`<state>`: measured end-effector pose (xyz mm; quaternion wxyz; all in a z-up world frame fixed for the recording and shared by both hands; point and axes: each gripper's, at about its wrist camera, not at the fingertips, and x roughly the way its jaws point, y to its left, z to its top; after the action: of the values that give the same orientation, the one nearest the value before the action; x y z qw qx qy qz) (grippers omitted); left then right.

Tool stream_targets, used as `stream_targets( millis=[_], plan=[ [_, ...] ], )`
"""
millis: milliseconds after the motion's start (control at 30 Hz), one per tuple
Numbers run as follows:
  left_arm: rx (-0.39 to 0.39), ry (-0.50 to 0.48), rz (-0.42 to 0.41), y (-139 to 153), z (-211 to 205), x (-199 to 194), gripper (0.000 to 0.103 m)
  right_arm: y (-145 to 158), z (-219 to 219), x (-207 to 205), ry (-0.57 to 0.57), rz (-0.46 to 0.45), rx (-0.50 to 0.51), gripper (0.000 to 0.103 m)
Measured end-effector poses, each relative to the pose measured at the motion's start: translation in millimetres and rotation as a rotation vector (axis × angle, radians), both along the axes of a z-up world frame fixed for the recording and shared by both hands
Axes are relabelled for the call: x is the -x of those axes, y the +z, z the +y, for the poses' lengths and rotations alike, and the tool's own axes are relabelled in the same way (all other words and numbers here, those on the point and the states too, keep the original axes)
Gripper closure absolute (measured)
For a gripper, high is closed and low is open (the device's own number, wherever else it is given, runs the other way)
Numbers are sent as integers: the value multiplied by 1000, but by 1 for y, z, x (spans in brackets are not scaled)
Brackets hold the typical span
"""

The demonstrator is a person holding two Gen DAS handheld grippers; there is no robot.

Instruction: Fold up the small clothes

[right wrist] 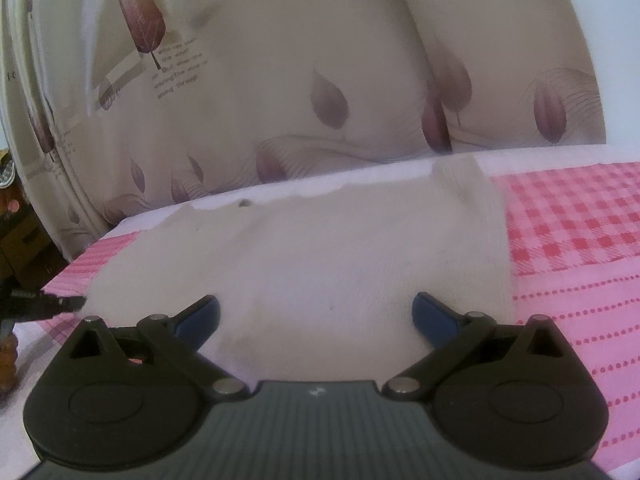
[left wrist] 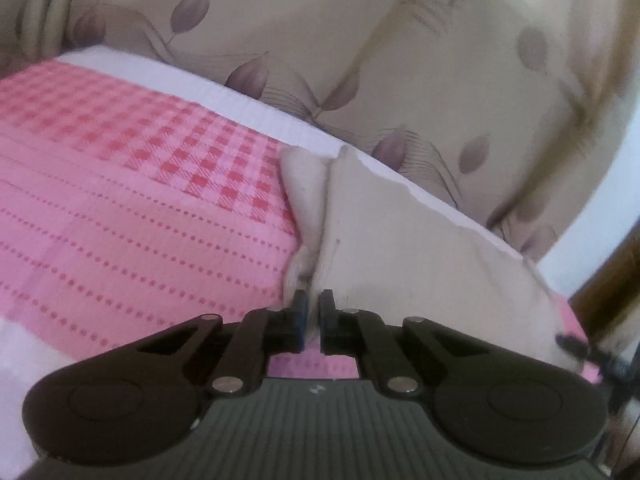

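Observation:
A small cream-white garment [left wrist: 404, 248] lies on a pink checked cloth [left wrist: 120, 184]. In the left wrist view my left gripper [left wrist: 314, 308] is shut on the garment's near left edge, which bunches up between the fingers. In the right wrist view the same garment [right wrist: 304, 252] lies spread flat, with a ragged far edge and a strip sticking out at its far right corner. My right gripper [right wrist: 316, 312] is open wide just above the garment's near edge, its blue pads [right wrist: 434, 316] apart and holding nothing. A black fingertip of the other gripper [right wrist: 60, 304] shows at the garment's left edge.
The pink cloth [right wrist: 580, 280] covers a white mattress edge [right wrist: 280, 192]. Behind it hangs a beige curtain with purple leaf prints [right wrist: 320, 92]. Dark furniture [right wrist: 20, 240] stands at the far left of the right wrist view.

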<state>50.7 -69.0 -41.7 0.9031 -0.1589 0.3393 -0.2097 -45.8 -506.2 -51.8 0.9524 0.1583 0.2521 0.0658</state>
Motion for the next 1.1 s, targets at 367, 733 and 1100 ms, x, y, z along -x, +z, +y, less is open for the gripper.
stream_targets(
  millis=[367,733,1100],
  plan=[
    [80,46,-49,15,18,9,71,3,1,27,-51,-39,-22,0],
    [51,18,-15,4,-9,-13,77,14,-18,86,-197,-85,53,3],
    [-54,-14,-29,5,-12,-6,80,0,-30,72,-44,87,45,76]
  ],
)
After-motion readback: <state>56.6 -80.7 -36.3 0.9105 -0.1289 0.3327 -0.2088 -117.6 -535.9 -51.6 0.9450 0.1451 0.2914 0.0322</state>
